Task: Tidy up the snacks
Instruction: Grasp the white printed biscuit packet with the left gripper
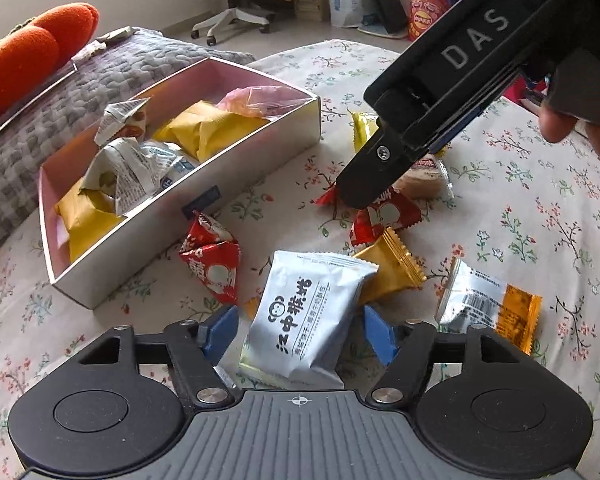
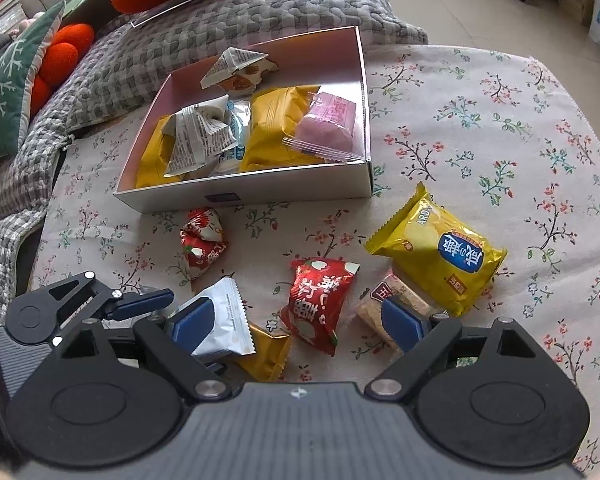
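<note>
Two grippers over a floral tablecloth [image 2: 480, 128], both angled down at loose snacks.

Left gripper [image 1: 296, 332]: jaws spread, blue pads either side of a silver-white biscuit packet [image 1: 308, 316] with black print. Whether the pads touch it I cannot tell from the left wrist view; no clear pinch. Packet is tilted, lower end toward the camera.

Right gripper [image 2: 296, 324]: jaws spread wide, nothing pinched. A red triangular packet [image 2: 320, 300] lies between the fingers, apart from both pads. Right pad sits over a beige wafer bar [image 2: 384, 312]; left pad overlaps the silver-white packet.

Open box [image 2: 260, 196] near the cloth's far edge, by a grey quilt [image 2: 220, 12]. Inside: yellow packets, two white folded-paper packs, one pink wrapped block in its right corner.

Loose on the cloth in front of the box:
- second red packet [image 2: 200, 244], just beside the box's front wall
- large yellow packet [image 2: 436, 252], right of the red one, touching the wafer bar
- small gold packet [image 2: 268, 352], partly under the silver-white packet
- silver-and-orange packet [image 1: 488, 304], right of the left gripper
</note>
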Demonstrator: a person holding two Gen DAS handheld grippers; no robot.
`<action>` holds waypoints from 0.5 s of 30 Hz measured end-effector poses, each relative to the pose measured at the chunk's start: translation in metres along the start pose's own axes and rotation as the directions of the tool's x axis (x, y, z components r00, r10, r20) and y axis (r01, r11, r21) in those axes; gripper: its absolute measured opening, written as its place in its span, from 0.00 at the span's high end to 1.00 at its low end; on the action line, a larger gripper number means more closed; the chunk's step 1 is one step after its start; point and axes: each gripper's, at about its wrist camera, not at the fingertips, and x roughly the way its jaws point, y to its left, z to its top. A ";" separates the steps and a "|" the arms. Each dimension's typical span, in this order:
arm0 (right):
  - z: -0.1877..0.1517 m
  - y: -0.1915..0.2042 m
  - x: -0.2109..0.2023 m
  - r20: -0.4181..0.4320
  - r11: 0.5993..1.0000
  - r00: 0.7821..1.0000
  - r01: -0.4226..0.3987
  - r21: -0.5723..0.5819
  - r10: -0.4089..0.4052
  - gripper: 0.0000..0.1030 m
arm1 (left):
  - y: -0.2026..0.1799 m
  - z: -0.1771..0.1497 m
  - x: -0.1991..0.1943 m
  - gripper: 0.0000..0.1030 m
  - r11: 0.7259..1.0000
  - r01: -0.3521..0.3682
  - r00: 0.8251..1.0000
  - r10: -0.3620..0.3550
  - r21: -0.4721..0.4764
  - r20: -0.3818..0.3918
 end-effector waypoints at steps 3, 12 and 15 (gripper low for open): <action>0.000 0.000 0.001 0.002 1.000 1.000 -0.003 0.011 0.003 0.15 | 0.004 0.000 0.010 0.31 0.999 0.029 1.000 -0.029 -0.028 -0.011; 0.003 0.005 0.015 0.000 1.000 1.000 0.001 0.011 -0.001 0.29 | 0.012 0.003 0.009 0.57 0.992 0.030 1.000 -0.030 -0.124 -0.002; 0.002 0.003 0.021 -0.022 0.999 1.000 0.000 0.041 0.001 0.33 | 0.014 0.003 0.007 0.57 0.989 0.023 1.000 -0.023 -0.144 -0.001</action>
